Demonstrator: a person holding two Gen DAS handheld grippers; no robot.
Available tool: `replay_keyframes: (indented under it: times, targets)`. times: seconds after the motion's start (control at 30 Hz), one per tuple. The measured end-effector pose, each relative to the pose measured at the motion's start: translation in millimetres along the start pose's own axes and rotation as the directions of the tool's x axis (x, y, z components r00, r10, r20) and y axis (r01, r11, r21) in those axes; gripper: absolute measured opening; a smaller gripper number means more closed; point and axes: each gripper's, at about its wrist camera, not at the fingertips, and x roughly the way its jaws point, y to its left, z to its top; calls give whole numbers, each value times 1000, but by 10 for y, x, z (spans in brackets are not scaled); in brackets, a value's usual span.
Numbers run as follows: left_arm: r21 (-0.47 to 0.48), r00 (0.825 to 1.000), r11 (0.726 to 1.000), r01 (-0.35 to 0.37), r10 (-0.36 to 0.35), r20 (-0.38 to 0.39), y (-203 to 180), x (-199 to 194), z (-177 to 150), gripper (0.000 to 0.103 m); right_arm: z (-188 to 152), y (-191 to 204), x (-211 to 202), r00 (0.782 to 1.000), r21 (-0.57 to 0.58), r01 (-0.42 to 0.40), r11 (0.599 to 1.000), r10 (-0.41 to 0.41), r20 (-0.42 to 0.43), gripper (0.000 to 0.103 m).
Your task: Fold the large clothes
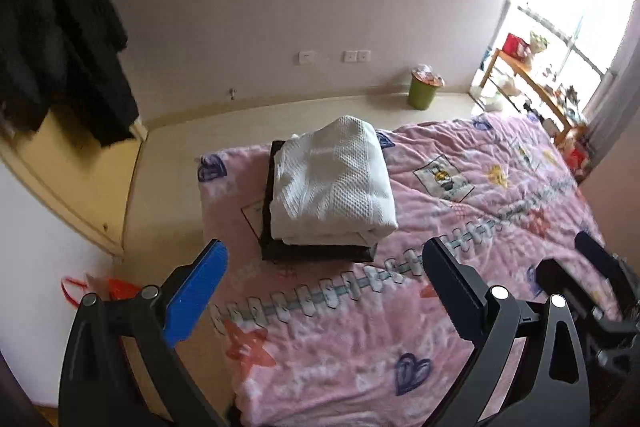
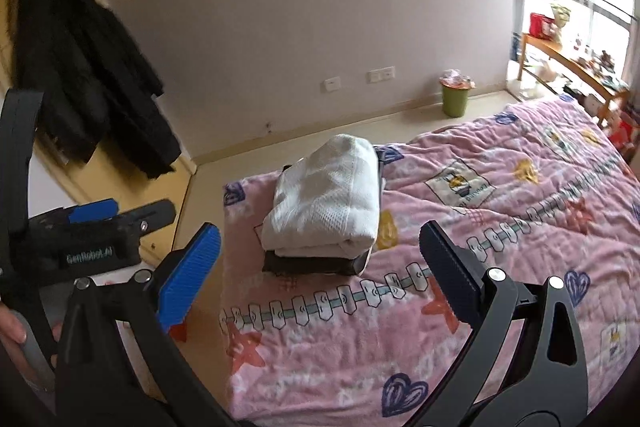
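Both grippers, left gripper (image 1: pixel 324 291) and right gripper (image 2: pixel 320 271), hang wide apart and empty, short of the folded white garment (image 1: pixel 332 179) stacked ahead on the bed (image 1: pixel 500 195) (looks finished, honestly).

Daylight floods in from the window (image 1: pixel 576 7) at the upper right of both my views, and it is blown out to white glare there. The pink bedspread (image 1: pixel 460 227) is evenly lit, with soft shadows. The black coats (image 1: pixel 60 39) at upper left look smeared and dim. Fisheye bending curves the walls, and dark vignetting cuts the corners.
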Motion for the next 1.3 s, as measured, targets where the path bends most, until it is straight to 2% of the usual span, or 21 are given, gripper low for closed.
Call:
replay_keyframes:
  times: [0.03,0.1,0.17,0.27,0.33,0.57,0.73,1.03,1.3]
  targets:
    - [31,1000,999,6,-7,4,1,15,22,95,16,10,29,1000,16,4,1000,-4,6,97]
    - [97,999,995,-30,27,30,-18,40,62,95,58,57,92,999,39,26,999,-27,25,97]
    - [123,999,992,-32,28,29,11,77,94,95,105,105,126,998,50,51,997,-53,42,97]
    - [111,1000,994,-4,5,-8,136,163,146,95,163,205,145,994,55,90,994,-93,63,97]
    - [102,999,995,-12,16,-29,194,202,137,95,185,255,161,993,51,99,994,-102,57,97]
    - [78,999,997,12,-9,-46,277,249,61,95,128,386,195,993,19,113,993,-114,26,97]
    - [25,996,998,57,-55,-66,306,290,50,95,75,420,215,992,17,127,992,-127,18,97]
    - [52,1000,999,5,-4,-25,249,287,58,95,-46,394,243,992,50,119,992,-120,27,97]
    - [53,999,998,27,-26,-21,237,336,-134,95,-213,333,207,996,81,85,993,-88,30,97]
